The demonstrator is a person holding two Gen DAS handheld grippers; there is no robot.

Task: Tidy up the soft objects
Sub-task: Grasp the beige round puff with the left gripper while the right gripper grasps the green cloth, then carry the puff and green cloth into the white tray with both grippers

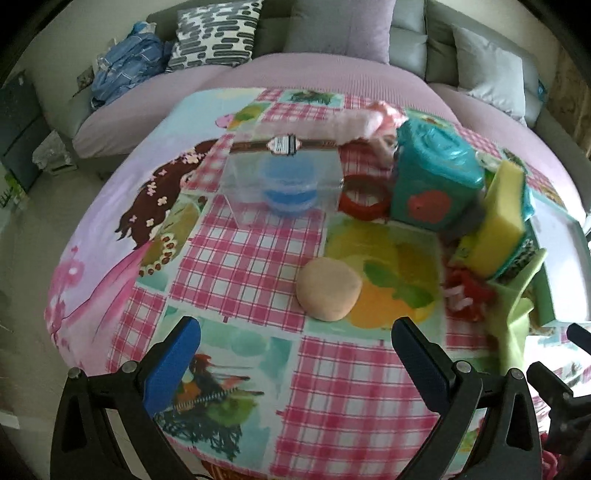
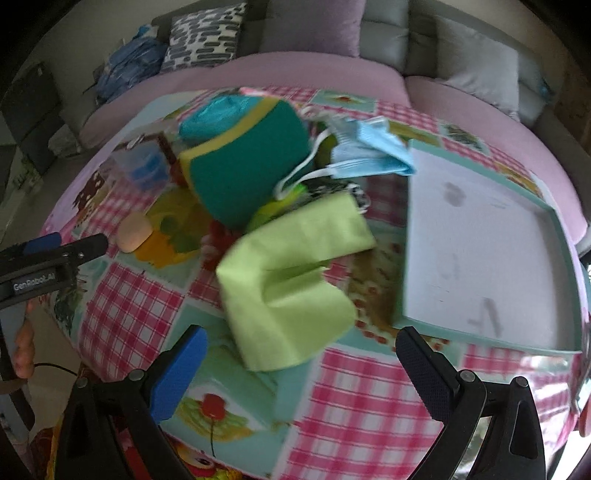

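Green cloth lies just ahead of open right tongs.

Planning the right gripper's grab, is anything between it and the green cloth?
Nothing visible. The right gripper is open, and the green cloth lies just ahead of its fingertips on the tablecloth.

Behind my table, draped in a pink-checked cartoon-print cloth, runs a grey sofa with a pale purple cover over its seat. Against its back lean a white cushion with dark dash marks, a plain mauve cushion and a light grey cushion. A crumpled blue bundle of fabric lies at the sofa's left end. On the table stands a clear plastic box holding a blue tub
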